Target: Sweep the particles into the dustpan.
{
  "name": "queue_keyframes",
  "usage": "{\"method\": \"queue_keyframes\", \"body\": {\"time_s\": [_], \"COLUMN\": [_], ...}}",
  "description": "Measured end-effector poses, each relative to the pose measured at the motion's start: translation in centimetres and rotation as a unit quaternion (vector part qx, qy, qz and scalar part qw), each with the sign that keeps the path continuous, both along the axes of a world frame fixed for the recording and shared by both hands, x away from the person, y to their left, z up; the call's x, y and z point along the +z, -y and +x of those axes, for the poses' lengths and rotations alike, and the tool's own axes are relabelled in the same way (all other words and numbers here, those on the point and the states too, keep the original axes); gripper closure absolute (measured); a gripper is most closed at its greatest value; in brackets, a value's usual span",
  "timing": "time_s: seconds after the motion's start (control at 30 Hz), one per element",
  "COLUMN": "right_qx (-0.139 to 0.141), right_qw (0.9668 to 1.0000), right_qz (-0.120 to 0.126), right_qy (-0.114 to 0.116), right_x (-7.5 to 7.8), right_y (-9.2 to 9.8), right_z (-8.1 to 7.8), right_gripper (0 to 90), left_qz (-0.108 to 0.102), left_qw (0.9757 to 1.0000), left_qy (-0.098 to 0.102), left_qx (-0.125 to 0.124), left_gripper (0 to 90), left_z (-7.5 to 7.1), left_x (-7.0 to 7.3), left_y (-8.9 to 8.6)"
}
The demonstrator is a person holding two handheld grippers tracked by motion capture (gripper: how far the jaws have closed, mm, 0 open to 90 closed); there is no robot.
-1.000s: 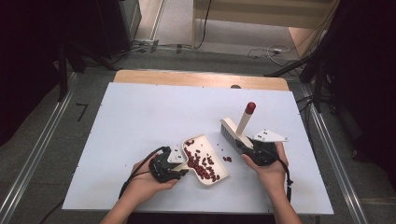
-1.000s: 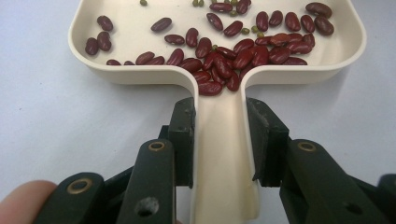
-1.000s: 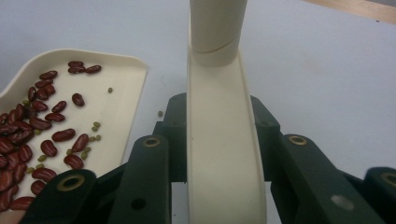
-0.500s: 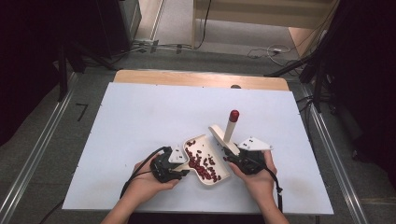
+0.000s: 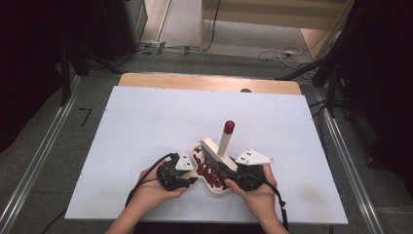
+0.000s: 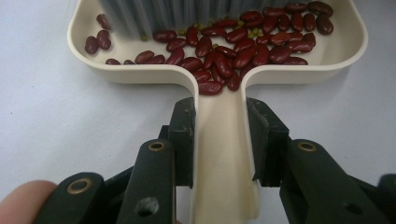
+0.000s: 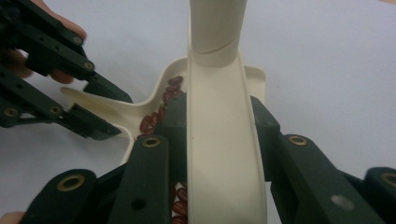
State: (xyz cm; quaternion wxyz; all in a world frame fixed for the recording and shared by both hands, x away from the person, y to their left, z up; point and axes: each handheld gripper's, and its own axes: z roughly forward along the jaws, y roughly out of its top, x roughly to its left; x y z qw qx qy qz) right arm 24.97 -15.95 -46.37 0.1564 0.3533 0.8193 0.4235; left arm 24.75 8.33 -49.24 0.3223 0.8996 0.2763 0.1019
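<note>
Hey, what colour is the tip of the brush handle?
Red; the rounded tip caps the cream plastic brush, clearest in the high view.

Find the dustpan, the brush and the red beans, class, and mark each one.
dustpan (image 6: pixel 223 140), left gripper view, on its handle.
brush (image 7: pixel 219 135), right gripper view, on its cream back.
red beans (image 6: pixel 243 44), left gripper view, mid-pile.
</note>
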Motion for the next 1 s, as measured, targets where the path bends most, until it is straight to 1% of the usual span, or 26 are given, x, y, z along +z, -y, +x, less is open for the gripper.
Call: {"method": "queue_keyframes", "body": {"time_s": [0.07, 0.13, 0.2, 0.27, 0.37, 0.5, 0.53, 0.63, 0.73, 0.87, 1.0], "right_qx": [0.005, 0.000, -0.011, -0.027, -0.050, -0.072, -0.073, -0.073, -0.065, -0.058, -0.060], "right_qw": [0.9999, 0.9999, 0.9996, 0.9991, 0.9982, 0.9971, 0.9971, 0.9972, 0.9978, 0.9982, 0.9980], "right_qz": [0.010, 0.014, 0.021, 0.015, 0.017, 0.006, 0.006, -0.003, -0.007, -0.006, -0.001], "right_qy": [0.003, 0.010, 0.017, 0.029, 0.029, 0.025, 0.021, 0.015, 0.010, 0.014, 0.019], "right_x": [0.4, 1.0, 1.5, 1.8, 1.7, 0.8, 0.5, -0.2, -0.6, -0.5, 0.0], "right_y": [0.3, 0.8, 1.7, 2.6, 4.0, 5.0, 5.0, 4.8, 4.4, 4.1, 4.4], "right_z": [0.0, 0.2, 0.4, 0.8, 1.6, 2.5, 2.7, 2.9, 2.9, 2.7, 2.6], "right_gripper": [65.2, 65.2, 65.2, 65.2, 65.2, 65.2, 65.2, 65.2, 65.2, 65.2, 65.2], "left_qz": [0.000, 0.000, 0.001, 0.000, 0.000, -0.001, -0.001, -0.003, -0.003, -0.006, -0.009], "left_qw": [1.0000, 1.0000, 1.0000, 1.0000, 1.0000, 1.0000, 1.0000, 1.0000, 1.0000, 1.0000, 0.9999], "left_qy": [0.001, 0.000, 0.000, 0.000, 0.001, 0.001, 0.001, 0.001, 0.002, 0.006, 0.010], "left_qx": [0.000, -0.001, -0.002, -0.001, -0.001, 0.000, 0.000, -0.001, -0.001, 0.001, 0.006], "left_gripper": [66.4, 66.4, 66.4, 66.4, 66.4, 66.4, 66.4, 66.4, 66.5, 66.5, 66.5], "left_z": [0.0, 0.0, 0.0, 0.0, 0.0, 0.0, 0.0, 0.0, 0.0, -0.2, -0.3], "left_x": [0.0, 0.0, 0.0, 0.0, -0.1, -0.1, -0.1, -0.3, -0.3, -0.3, -0.3], "left_y": [0.0, 0.0, 0.0, 0.0, 0.0, 0.0, 0.0, -0.1, -0.1, -0.1, 0.0]}}
